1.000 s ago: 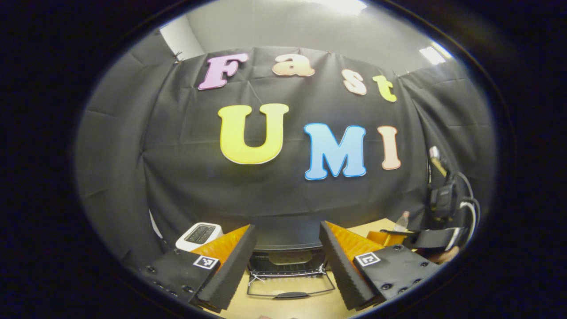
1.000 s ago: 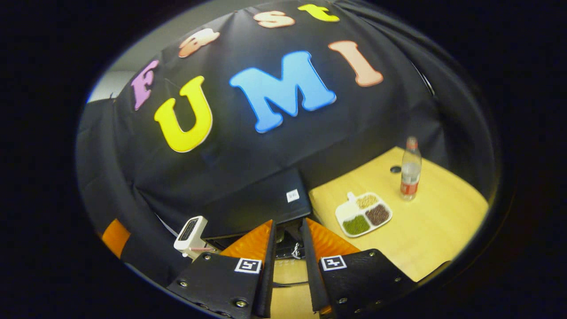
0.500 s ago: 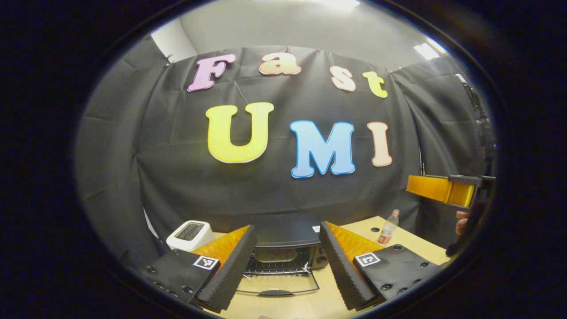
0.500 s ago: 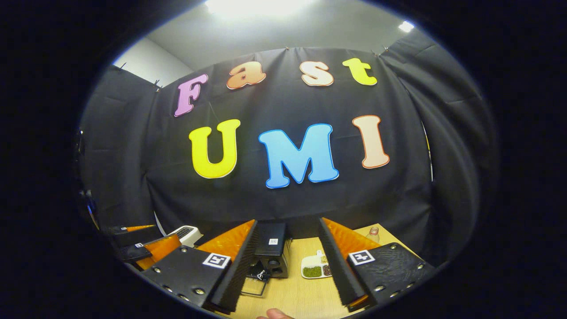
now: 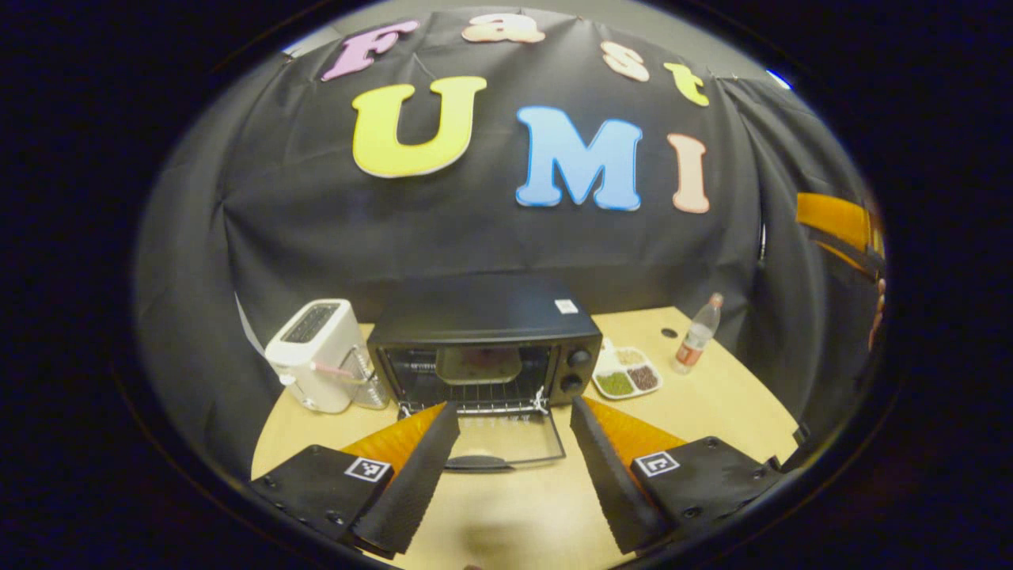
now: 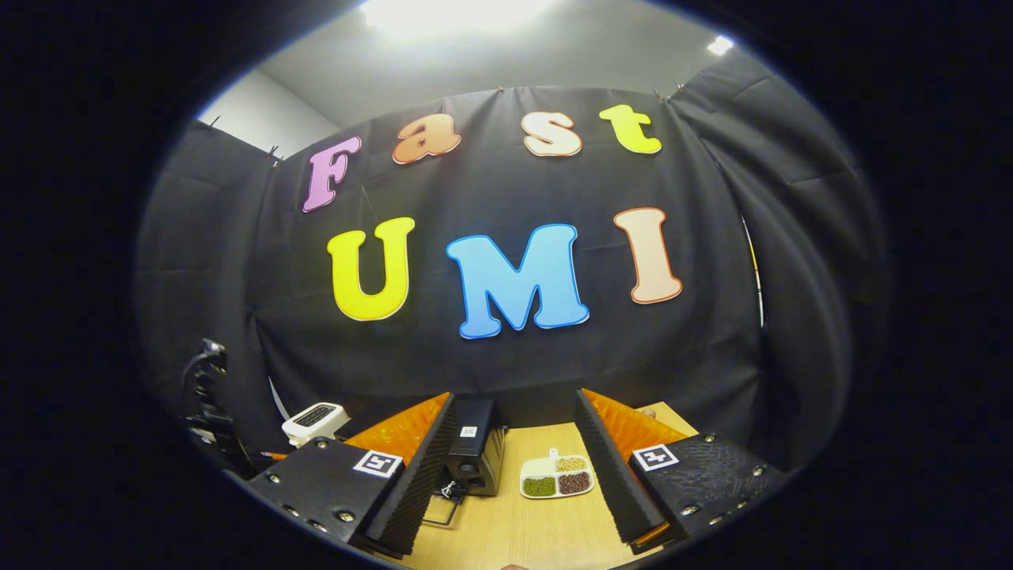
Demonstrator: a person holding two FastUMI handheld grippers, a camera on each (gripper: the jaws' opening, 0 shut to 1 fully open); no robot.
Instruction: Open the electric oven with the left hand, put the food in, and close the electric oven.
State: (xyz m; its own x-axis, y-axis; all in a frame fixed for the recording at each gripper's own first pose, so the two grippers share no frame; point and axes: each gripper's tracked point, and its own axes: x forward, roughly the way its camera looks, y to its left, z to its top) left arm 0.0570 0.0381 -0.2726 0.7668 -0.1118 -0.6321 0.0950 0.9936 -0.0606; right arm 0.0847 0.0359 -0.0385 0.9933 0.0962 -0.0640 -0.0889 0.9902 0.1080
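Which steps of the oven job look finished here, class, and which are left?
Done: the oven door lies folded down flat on the table. In hand: nothing; the left hand-held gripper and right hand-held gripper are both open and empty. Left: the divided food plate sits on the table right of the oven, so it must go in, then the door must be closed.
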